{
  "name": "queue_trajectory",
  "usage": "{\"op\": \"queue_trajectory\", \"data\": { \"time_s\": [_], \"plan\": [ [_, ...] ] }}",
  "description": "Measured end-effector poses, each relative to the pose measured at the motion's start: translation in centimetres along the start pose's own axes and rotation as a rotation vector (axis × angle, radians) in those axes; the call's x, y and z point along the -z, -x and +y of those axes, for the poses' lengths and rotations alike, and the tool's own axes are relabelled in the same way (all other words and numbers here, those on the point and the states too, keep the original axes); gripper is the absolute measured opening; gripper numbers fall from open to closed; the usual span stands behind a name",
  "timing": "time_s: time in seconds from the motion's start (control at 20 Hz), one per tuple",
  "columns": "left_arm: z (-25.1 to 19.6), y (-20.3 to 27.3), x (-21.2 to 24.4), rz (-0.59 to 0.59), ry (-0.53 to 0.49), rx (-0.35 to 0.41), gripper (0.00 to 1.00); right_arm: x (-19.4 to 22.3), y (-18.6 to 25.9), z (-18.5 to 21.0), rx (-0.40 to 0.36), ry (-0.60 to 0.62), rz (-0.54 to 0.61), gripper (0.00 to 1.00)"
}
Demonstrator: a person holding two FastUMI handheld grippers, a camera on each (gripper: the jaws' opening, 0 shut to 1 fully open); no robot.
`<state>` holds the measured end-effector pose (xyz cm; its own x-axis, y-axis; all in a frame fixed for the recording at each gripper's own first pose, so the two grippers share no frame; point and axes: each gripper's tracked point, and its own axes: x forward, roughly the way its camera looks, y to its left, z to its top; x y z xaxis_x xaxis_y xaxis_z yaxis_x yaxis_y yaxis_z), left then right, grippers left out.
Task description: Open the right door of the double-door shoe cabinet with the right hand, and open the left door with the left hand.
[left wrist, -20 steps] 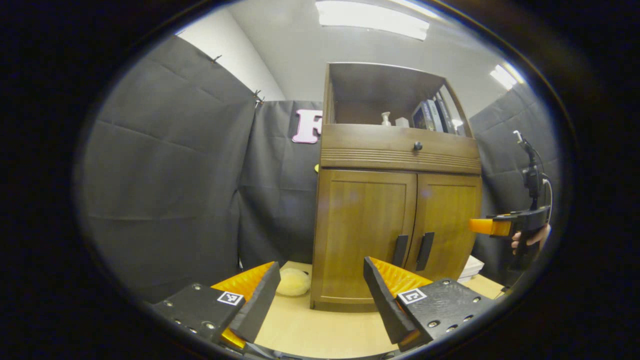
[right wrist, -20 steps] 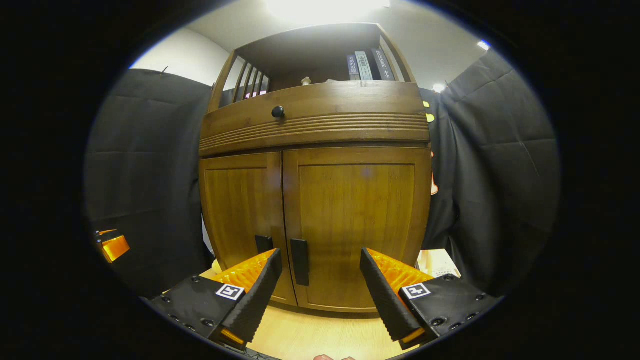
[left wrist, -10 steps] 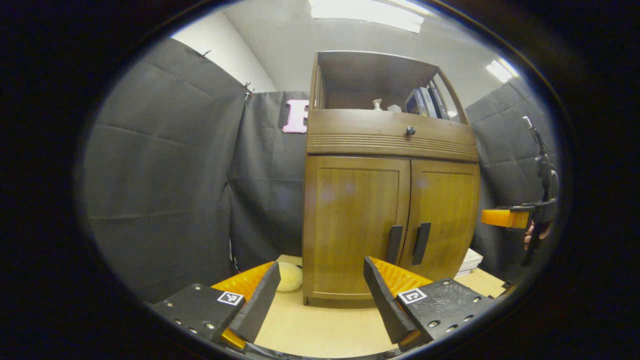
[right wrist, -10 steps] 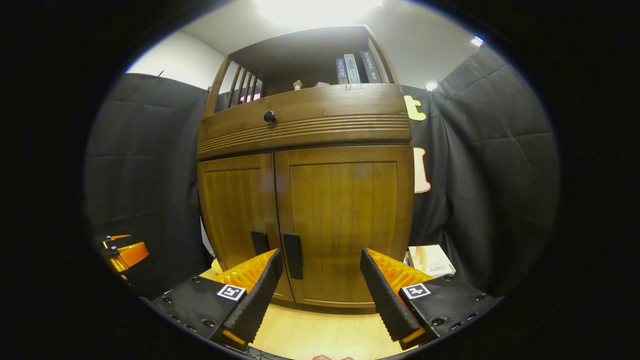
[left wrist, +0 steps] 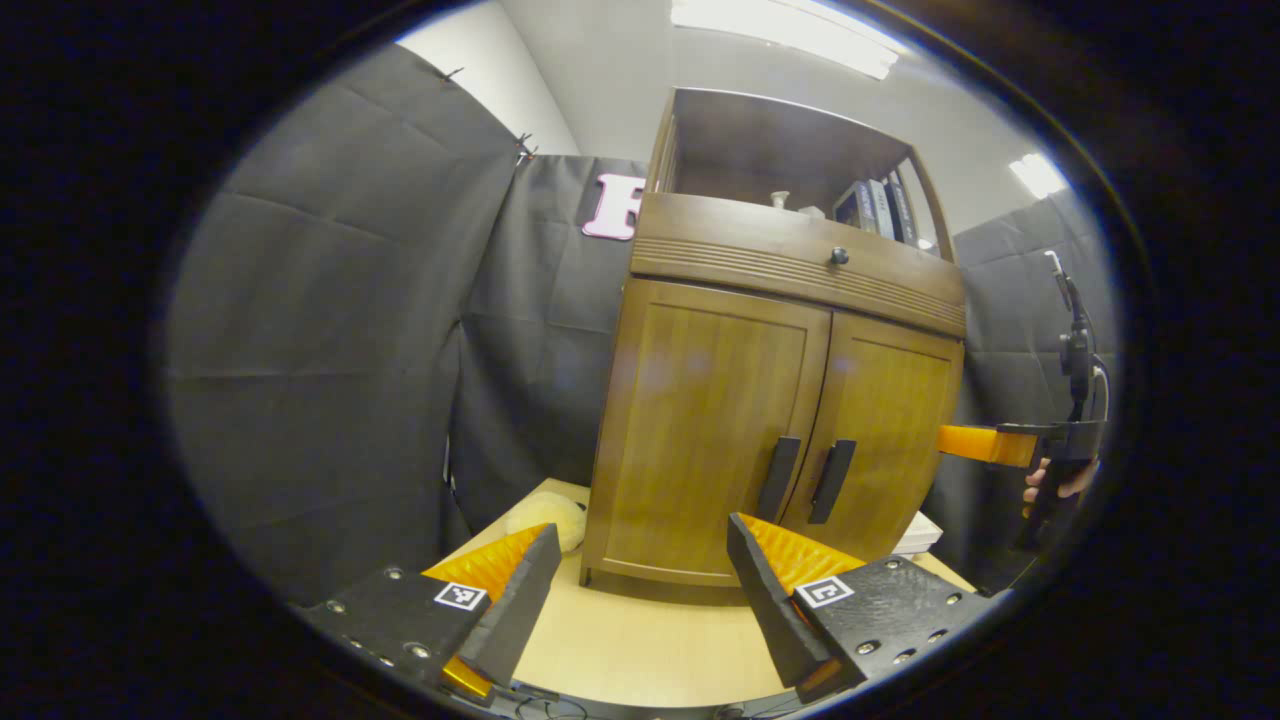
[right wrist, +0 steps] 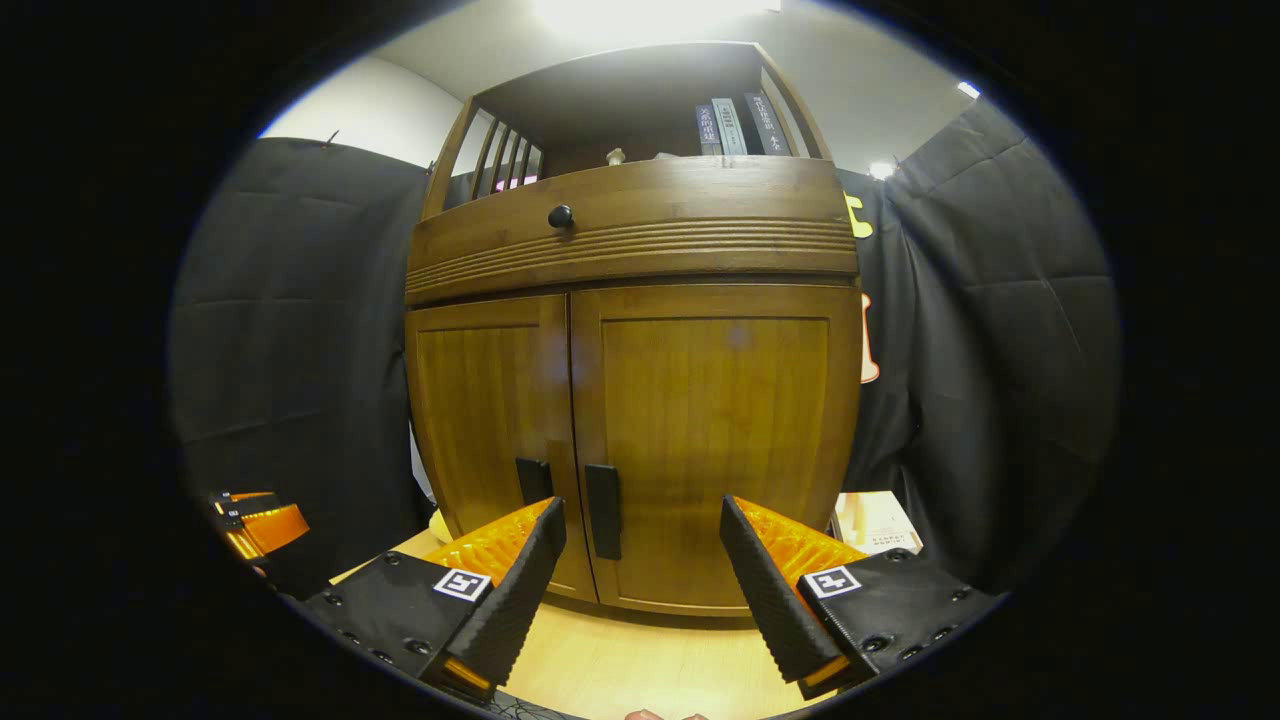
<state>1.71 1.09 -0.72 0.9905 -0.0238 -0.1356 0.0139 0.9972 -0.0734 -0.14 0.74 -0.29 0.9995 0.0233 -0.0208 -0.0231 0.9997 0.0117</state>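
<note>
2 doors of the shoe cabinet (right wrist: 640, 400) are closed, meeting at a seam near the middle of the right gripper view. The right door (right wrist: 715, 440) fills the centre of that frame, and its dark vertical handle (right wrist: 603, 512) sits low, just right of the seam. The left door (right wrist: 490, 420) lies to the left, with its own handle (right wrist: 533, 480) partly hidden behind a finger. The right gripper (right wrist: 640, 590) is at the bottom centre, jaws spread wide with nothing between them; the right door's handle appears in the gap above its left finger, apart from both. The tabletop (right wrist: 640, 665) shows pale between the fingers.

In the left gripper view the shoe cabinet (left wrist: 770, 400) stands right of centre, seen at an angle. The left gripper (left wrist: 640, 610) sits at the bottom centre, also wide open and empty. The left door (left wrist: 700, 420) rises above the gap, and its handle (left wrist: 778, 478) sits just above the right finger's tip, not touching. The right gripper (left wrist: 975, 443) pokes in at the right edge, held by a hand (left wrist: 1055, 482), level with the handles and clear of the right door (left wrist: 880, 420). A pale round object (left wrist: 545, 512) lies at the cabinet's lower left.
</note>
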Motion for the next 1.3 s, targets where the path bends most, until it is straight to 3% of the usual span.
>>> {"op": "queue_trajectory", "data": {
  "time_s": [0.35, 0.7, 1.0, 1.25, 1.3],
  "plan": [
    [-0.2, 0.3, 1.1, 0.050, 0.017, -0.045, 0.97, -0.4, -4.3, 1.4, -0.025, -0.012, 0.005, 0.93],
    [-0.1, 0.6, 1.5, 0.098, 0.020, -0.070, 0.96, 0.3, -9.4, 3.2, -0.031, 0.078, -0.010, 0.94],
    [0.1, 0.7, 1.8, 0.107, 0.041, -0.106, 0.95, 2.4, -13.1, 3.3, -0.013, 0.123, 0.053, 0.94],
    [-0.9, 0.4, 1.2, 0.097, 0.080, -0.064, 0.97, 4.4, -15.2, 3.0, -0.007, 0.100, 0.111, 0.99],
    [-0.9, 0.3, 0.8, 0.080, 0.076, -0.064, 0.97, 4.8, -15.7, 3.2, -0.006, 0.089, 0.126, 0.95]
  ]
}}
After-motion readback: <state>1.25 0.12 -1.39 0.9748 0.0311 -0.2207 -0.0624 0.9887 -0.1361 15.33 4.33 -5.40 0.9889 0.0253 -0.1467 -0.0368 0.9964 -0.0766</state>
